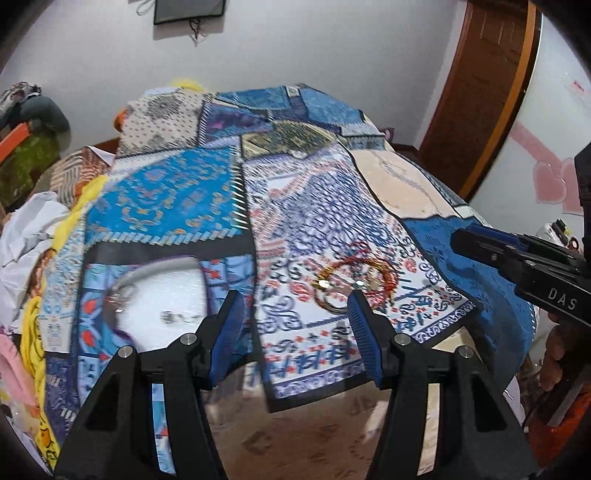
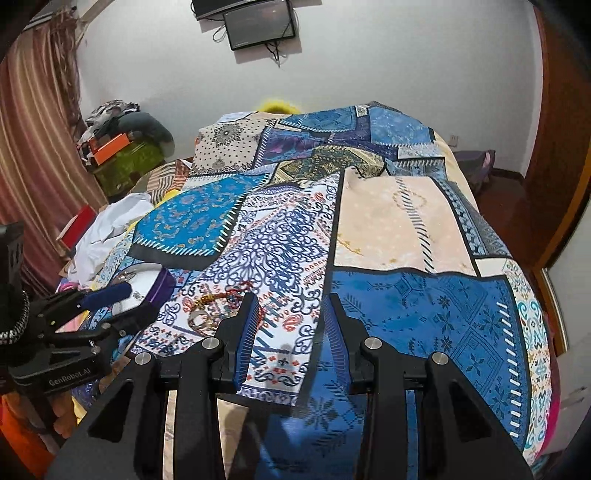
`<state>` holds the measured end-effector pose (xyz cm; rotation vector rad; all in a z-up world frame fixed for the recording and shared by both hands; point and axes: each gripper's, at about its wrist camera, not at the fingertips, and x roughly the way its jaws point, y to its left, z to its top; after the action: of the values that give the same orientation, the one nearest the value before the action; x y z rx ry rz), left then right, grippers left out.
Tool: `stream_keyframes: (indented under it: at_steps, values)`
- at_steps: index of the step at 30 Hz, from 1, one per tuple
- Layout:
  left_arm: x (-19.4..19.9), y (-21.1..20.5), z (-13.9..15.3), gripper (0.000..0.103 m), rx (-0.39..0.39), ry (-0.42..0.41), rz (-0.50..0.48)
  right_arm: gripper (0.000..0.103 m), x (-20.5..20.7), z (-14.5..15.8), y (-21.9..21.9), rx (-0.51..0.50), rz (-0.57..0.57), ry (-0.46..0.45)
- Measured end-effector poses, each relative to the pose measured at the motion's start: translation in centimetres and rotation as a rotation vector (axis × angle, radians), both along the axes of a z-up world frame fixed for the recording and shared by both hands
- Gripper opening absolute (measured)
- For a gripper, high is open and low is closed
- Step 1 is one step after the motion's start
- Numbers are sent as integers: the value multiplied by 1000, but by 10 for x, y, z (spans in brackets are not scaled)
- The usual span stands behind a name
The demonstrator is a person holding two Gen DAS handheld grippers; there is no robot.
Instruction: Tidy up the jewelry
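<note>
A small pile of jewelry (image 1: 349, 284), gold rings and red beaded bracelets, lies on the patchwork bedspread (image 1: 303, 206); in the right wrist view the jewelry (image 2: 210, 308) sits left of centre. A white jewelry box (image 1: 162, 295) with a purple rim lies open to its left and holds small silver pieces; it also shows in the right wrist view (image 2: 144, 288). My left gripper (image 1: 295, 306) is open and empty, between the box and the pile. My right gripper (image 2: 290, 306) is open and empty, right of the pile.
The bedspread (image 2: 406, 229) covers a bed whose front edge (image 1: 325, 391) is near me. Crumpled white and yellow clothes (image 1: 33, 236) lie at the left. A wooden door (image 1: 484, 85) stands at the right, and a dark screen (image 2: 258, 26) hangs on the far wall.
</note>
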<state>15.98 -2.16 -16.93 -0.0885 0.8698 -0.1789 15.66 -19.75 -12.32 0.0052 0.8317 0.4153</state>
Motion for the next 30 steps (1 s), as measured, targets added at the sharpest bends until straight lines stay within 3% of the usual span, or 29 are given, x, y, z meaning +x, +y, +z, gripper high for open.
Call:
stream_keyframes:
  at_steps: [3,10,23,25,30]
  values:
    - [4,-9,-6,56,-13,16,-23,33,3,-4,-2,4,3,14]
    - [11,-26,-16,30,-20,42,-72,33,8,-16,-6,11,8,45]
    - [27,-26,-20,27,-47,48,-58,33,10,-23,-4,7,21,70]
    - [28,-28,-21,20,-38,45,-63,33,10,-23,-3,5,23,71]
    - [28,-30,-21,20,-16,26,-63,33,10,-21,-1,4,26,71]
